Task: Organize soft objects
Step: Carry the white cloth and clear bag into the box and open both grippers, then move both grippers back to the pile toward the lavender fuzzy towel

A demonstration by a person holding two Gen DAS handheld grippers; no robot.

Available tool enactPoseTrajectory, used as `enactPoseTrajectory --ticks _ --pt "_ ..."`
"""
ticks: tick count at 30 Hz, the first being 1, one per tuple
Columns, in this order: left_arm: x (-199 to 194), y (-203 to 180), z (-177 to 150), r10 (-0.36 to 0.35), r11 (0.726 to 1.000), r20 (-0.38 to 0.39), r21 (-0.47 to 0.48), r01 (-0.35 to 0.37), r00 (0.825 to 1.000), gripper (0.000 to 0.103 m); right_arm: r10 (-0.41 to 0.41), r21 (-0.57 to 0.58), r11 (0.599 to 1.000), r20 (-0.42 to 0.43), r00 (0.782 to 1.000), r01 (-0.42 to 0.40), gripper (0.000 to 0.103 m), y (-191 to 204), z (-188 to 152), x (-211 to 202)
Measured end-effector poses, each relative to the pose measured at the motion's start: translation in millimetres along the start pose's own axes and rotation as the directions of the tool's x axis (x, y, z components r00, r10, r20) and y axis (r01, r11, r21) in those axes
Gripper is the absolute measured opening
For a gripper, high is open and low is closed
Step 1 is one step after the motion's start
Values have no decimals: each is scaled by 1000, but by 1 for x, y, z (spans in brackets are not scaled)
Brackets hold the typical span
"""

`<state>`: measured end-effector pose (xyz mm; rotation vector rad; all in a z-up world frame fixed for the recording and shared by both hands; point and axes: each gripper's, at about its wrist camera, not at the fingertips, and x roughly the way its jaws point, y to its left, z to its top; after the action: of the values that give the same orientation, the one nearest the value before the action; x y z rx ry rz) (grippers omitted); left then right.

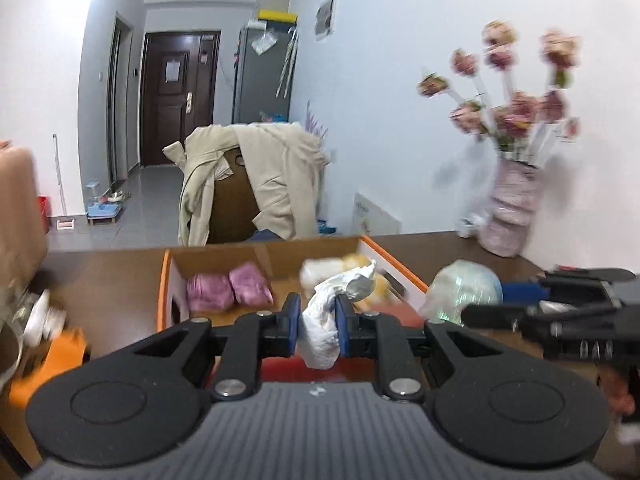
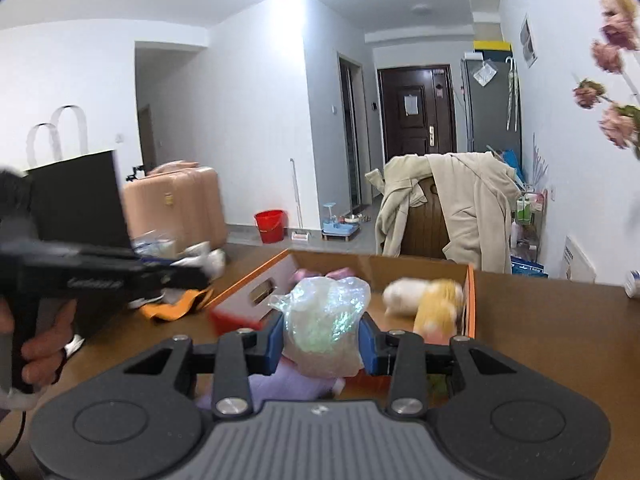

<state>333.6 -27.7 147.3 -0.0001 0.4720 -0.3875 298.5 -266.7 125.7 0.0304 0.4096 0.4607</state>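
My left gripper [image 1: 318, 316] is shut on a crumpled white soft bundle [image 1: 322, 336], held above the near edge of the orange-rimmed cardboard box [image 1: 164, 280]. Inside the box lie two pink soft bundles [image 1: 228, 290] and a white and yellow plush toy [image 1: 360, 268]. My right gripper [image 2: 322, 338] is shut on a shiny translucent bag of soft stuff [image 2: 324, 320], held just in front of the same box [image 2: 471, 300]. That bag [image 1: 464, 286] and the right gripper show at the right of the left wrist view. The plush toy [image 2: 432, 300] lies at the box's right side.
A pink vase with flowers [image 1: 516, 208] stands at the table's far right by the wall. A chair draped with a beige coat [image 1: 256, 184] is behind the table. Orange cloth [image 2: 176, 306], a black paper bag [image 2: 76, 200] and clutter lie left. A purple soft thing [image 2: 288, 386] lies under the right gripper.
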Motion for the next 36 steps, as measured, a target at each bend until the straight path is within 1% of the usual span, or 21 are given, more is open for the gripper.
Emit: enactPoseTrajectory --ticks 2,3,5,6,8,9,10,11,12,13,15,16,17,18,19,23,25,28,32,33,36 --pt "59 6 26 24 1000 -56 -17 -25 998 19 -8 0 1000 -57 998 8 37 -18 22 49" --pt "90 11 36 47 998 -90 -35 -50 995 19 -16 -9 1000 -86 996 15 37 -22 28 70" --pt "143 20 46 51 994 -167 -85 -66 985 20 -35 -6 999 -155 987 34 37 -37 38 119" --pt "167 23 48 52 993 -192 -90 -70 980 20 -51 -16 999 -184 982 49 37 -43 40 142" --pt "213 29 48 106 987 -245 -88 -131 964 20 -90 -22 996 -223 971 88 37 -51 41 178" --pt "230 33 46 116 986 -269 -86 -143 956 20 -104 -32 995 -250 963 99 37 -56 40 195" --pt "250 35 44 117 981 -307 -110 -157 944 20 -106 -26 994 -273 956 103 37 -60 38 209" --pt "262 37 40 106 982 -334 -116 -152 937 20 -106 -21 994 -301 948 105 37 -64 35 220" --pt "275 36 38 103 982 -356 -115 -152 929 21 -118 -15 993 -341 933 120 37 -68 32 232" --pt "282 37 36 112 979 -364 -118 -165 925 24 -131 -15 991 -361 923 135 37 -70 29 238" --pt "293 37 34 106 979 -387 -119 -163 916 40 -131 -1 990 -393 910 142 37 -74 23 249" --pt "293 38 32 87 980 -389 -134 -149 917 43 -122 4 991 -405 906 136 38 -74 21 250" --pt "291 40 32 74 979 -381 -149 -140 922 47 -123 -2 991 -411 903 134 44 -72 20 252" --pt "287 41 33 78 978 -366 -151 -142 927 53 -129 -15 991 -414 901 135 49 -70 18 251" --pt "281 41 34 86 979 -348 -144 -143 934 55 -134 -30 991 -417 899 133 53 -67 17 251" --pt "259 41 44 93 983 -318 -119 -137 944 61 -137 -30 990 -403 905 136 56 -62 22 241" --pt "243 41 54 97 985 -296 -110 -135 950 61 -148 -33 989 -379 913 146 58 -61 30 230" --pt "205 43 68 104 987 -249 -97 -131 963 66 -146 -26 989 -332 932 146 58 -60 50 202" --pt "142 44 81 121 988 -171 -77 -135 978 69 -176 -39 984 -247 953 172 59 -55 78 153" --pt "125 44 81 126 987 -151 -76 -139 981 71 -178 -39 984 -231 957 173 60 -56 84 144" --pt "73 45 78 151 985 -103 -65 -159 983 73 -191 -41 982 -172 966 187 65 -49 97 101"
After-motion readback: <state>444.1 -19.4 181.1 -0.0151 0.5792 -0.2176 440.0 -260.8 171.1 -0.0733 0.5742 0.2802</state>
